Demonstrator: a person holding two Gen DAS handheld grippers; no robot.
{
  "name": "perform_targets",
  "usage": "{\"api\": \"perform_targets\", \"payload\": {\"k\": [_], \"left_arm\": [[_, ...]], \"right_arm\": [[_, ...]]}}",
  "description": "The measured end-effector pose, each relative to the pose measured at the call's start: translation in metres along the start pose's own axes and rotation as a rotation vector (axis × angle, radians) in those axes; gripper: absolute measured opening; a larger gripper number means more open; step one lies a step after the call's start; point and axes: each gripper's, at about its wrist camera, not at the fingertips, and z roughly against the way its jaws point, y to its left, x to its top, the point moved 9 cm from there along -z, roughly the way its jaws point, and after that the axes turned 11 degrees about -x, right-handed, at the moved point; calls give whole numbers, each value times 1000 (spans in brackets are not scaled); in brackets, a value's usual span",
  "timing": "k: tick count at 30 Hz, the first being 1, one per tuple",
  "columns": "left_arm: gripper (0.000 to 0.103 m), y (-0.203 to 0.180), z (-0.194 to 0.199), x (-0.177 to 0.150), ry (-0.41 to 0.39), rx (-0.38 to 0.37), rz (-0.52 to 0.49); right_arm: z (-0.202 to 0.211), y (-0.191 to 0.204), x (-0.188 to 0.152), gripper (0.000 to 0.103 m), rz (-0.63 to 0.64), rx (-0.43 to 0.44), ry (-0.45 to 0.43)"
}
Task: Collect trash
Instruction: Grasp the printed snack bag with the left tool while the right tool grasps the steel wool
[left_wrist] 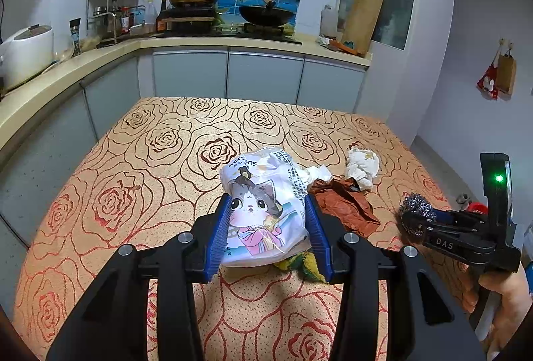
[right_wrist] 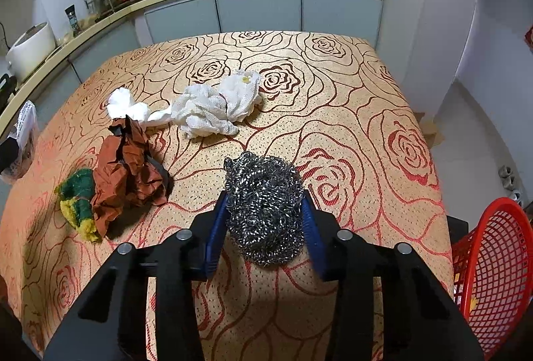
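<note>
My left gripper [left_wrist: 269,221] is shut on a white plastic wrapper with a cartoon cat [left_wrist: 263,211], held above the table. My right gripper [right_wrist: 265,216] is shut on a steel wool scrubber [right_wrist: 265,207], its blue pads pressing both sides; in the left wrist view the scrubber [left_wrist: 416,211] shows at the right with a hand behind it. On the rose-patterned tablecloth [right_wrist: 333,114] lie crumpled brown paper [right_wrist: 130,174], a green and yellow sponge [right_wrist: 78,204], a white tissue [right_wrist: 128,106] and a crumpled white cloth [right_wrist: 216,107].
A red mesh basket [right_wrist: 493,264] stands off the table's right edge, below tabletop level. Behind the table runs a kitchen counter [left_wrist: 233,42] with a stove, pans, a spice rack and a rice cooker [left_wrist: 26,54]. A wall rises at the right.
</note>
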Motion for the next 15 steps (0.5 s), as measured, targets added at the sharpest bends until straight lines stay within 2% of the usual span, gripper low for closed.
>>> {"api": "perform_targets", "payload": {"k": [5, 15], "left_arm": [[43, -3, 6, 5, -13, 1, -7], [43, -11, 24, 12, -49, 5, -19]], "right_arm": [[23, -1, 4, 37, -20, 31, -34], [98, 6, 25, 37, -31, 91, -170]]}}
